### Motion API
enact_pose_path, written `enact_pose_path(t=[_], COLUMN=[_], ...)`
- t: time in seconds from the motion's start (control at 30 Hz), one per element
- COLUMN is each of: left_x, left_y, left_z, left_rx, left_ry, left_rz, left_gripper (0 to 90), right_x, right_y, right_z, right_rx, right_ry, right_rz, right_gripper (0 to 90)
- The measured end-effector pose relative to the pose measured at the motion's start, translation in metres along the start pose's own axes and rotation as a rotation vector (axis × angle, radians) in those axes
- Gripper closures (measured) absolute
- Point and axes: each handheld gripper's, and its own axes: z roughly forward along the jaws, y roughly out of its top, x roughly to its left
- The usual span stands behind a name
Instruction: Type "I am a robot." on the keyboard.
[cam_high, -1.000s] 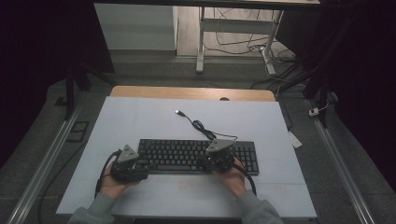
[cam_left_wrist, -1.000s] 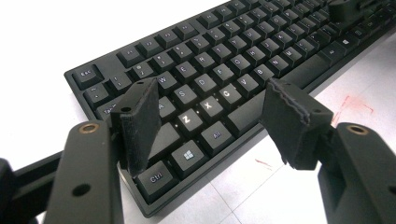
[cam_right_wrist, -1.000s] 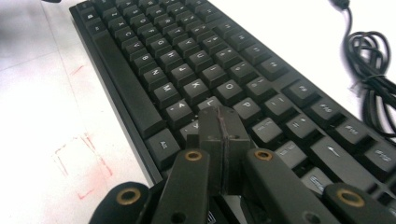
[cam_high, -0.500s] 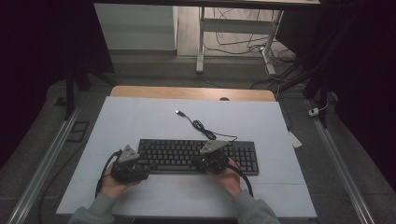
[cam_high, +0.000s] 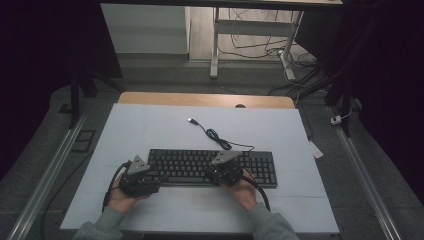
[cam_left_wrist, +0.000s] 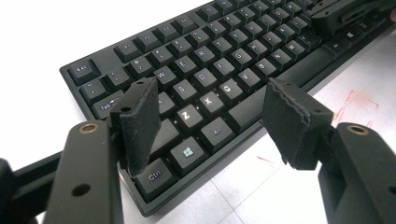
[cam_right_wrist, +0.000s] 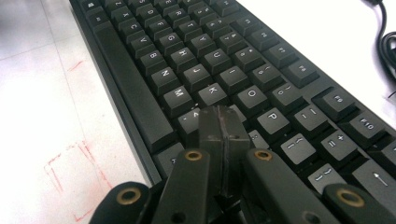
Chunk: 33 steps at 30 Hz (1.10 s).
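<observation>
On the white table (cam_high: 150, 125), near its front edge: black keyboard (cam_high: 210, 167) lying flat, long side running across, its cable (cam_high: 216, 135) trailing in loops toward the back and ending in a loose plug (cam_high: 192, 120).

At the keyboard's left end: left gripper (cam_high: 159, 177) resting low in a hand (cam_high: 120, 196), jaws standing wide apart with nothing between the pads (cam_left_wrist: 140, 123); in the left gripper view, framing the lower-left keys around Z, X and C, hanging just above them, contact impossible to confirm.

Over the keyboard's right-of-middle keys: right gripper (cam_high: 214, 174) sitting in the other hand (cam_high: 245, 192), jaws pressed fully together into one narrow tip (cam_right_wrist: 219, 122) and gripping nothing; in the right gripper view, pointing down at the keys just below K, beside M; touching or merely hovering not discernible.

Beside the keyboard's front edge: faint red marks (cam_right_wrist: 77, 175) showing on the table surface.

Beyond the table: desk legs (cam_high: 215, 47) and loose cords lying on the floor.
</observation>
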Motion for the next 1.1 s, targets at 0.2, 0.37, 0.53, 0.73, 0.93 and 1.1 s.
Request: enact_pose_path(t=[0.2,0.37,0.53,0.73,0.93,1.1], left_x=[0.001,0.002,0.004,0.005,0.005,0.005], left_y=[0.000,0.000,0.000,0.000,-0.001,0.000], left_z=[-0.001,-0.001,-0.002,-0.002,-0.001,-0.001], left_rx=[-0.005,-0.008,-0.009,-0.011,-0.006,-0.007], left_ry=[0.006,0.010,0.012,0.012,0.011,0.009], left_rz=[-0.003,-0.006,-0.010,-0.013,-0.012,-0.016], left_gripper=[36.9,36.9,36.8,36.8,36.6,36.6], right_x=[-0.007,-0.016,-0.022,-0.026,-0.030,-0.033], right_y=[0.001,-0.001,-0.006,-0.014,-0.024,-0.033], right_z=[-0.014,-0.027,-0.036,-0.046,-0.057,-0.066], right_rx=[-0.070,-0.102,-0.117,-0.133,-0.137,-0.139], right_ry=[-0.026,-0.045,-0.070,-0.092,-0.110,-0.119], right_rz=[0.022,0.043,0.055,0.061,0.063,0.072], right_gripper=[89.6,87.3,74.9,59.3,52.7,50.0])
